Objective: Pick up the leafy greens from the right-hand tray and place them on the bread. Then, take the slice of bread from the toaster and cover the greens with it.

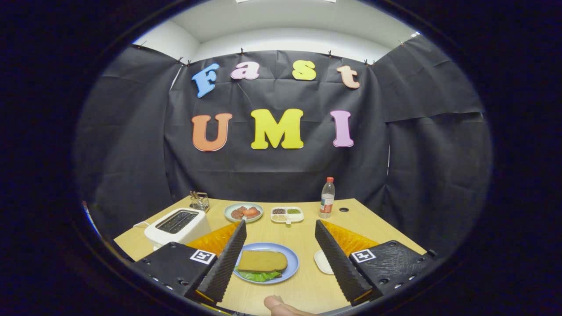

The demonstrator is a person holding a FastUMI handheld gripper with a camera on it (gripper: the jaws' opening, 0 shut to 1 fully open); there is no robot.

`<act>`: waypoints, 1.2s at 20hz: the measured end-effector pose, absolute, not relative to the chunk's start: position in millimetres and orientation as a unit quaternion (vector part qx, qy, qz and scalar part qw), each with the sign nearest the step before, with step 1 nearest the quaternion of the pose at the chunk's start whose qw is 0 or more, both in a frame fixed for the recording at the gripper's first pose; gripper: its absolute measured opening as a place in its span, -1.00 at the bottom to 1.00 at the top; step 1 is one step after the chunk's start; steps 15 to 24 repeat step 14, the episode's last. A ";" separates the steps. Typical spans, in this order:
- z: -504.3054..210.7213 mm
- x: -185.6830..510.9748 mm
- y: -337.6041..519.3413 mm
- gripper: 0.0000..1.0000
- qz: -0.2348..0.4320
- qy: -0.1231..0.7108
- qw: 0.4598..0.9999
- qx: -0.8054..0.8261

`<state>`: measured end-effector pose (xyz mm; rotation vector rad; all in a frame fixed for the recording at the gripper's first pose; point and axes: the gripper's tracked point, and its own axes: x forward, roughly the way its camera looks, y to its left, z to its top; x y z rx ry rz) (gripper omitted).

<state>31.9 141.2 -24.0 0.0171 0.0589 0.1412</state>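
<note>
gripper (278, 250) fingers are spread wide, holding nothing, above the blue plate (293, 263) lying between them, where the bread slice (262, 260) covers the leafy greens (258, 276); toaster (177, 225) stands left.

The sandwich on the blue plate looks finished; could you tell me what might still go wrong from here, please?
1. The top bread sits loose on the greens, which stick out at the near side; a nudge could slide it off.
2. The open gripper straddles the plate, so pulling back crookedly could let a finger catch its rim.
3. A small white dish lies right beside one finger and could be knocked.
</note>
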 end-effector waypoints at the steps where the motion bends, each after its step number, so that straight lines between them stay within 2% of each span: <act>1: -18.0 26.4 133.8 0.92 0.069 0.023 0.997 0.011; 7: -5.3 -9.0 120.2 0.92 0.112 0.004 0.993 0.044; 14: 0.1 -27.2 90.5 0.91 0.102 -0.013 0.993 0.051; 24: 0.1 -27.2 90.5 0.91 0.102 -0.013 0.993 0.051</act>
